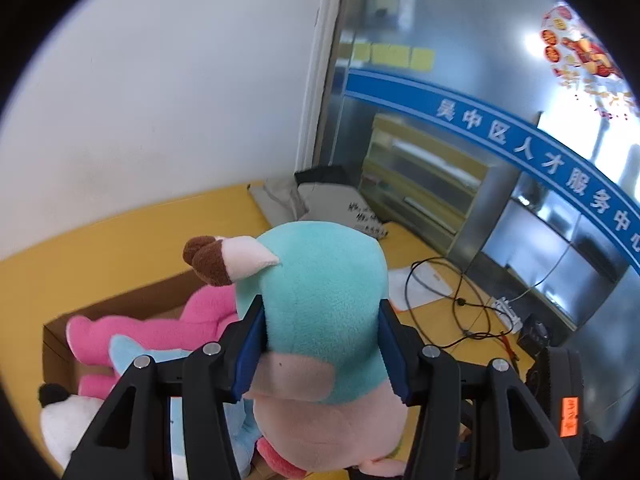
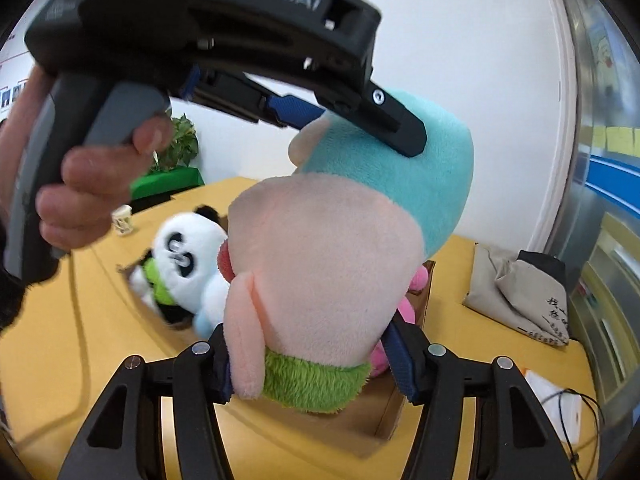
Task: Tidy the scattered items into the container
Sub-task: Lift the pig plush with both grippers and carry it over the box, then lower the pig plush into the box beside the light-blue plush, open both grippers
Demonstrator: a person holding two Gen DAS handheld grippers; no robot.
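Hanging above the cardboard box point(image 2: 394, 412) on the yellow table point(image 1: 120, 248), the big teal-and-pink plush toy point(image 2: 340, 264) is gripped from two ends at once. The left gripper point(image 1: 320, 354) has its blue pads squeezed into the teal head; its black housing reads "Robot.AI" in the right wrist view, with the first letters blurred. The right gripper point(image 2: 310, 364) is clenched around the toy's lower body, just above the green fuzzy collar point(image 2: 316, 384). Under the toy, inside the box, lie a pink plush point(image 1: 160, 328), a panda plush point(image 2: 184, 260) and a pale blue one point(image 1: 132, 350). Beyond the box, a blue band on the glass wall point(image 1: 540, 152) reads "吴中区人才服务中". Near that wall, a grey cloth bag point(image 2: 528, 292) carries black writing too small to read.
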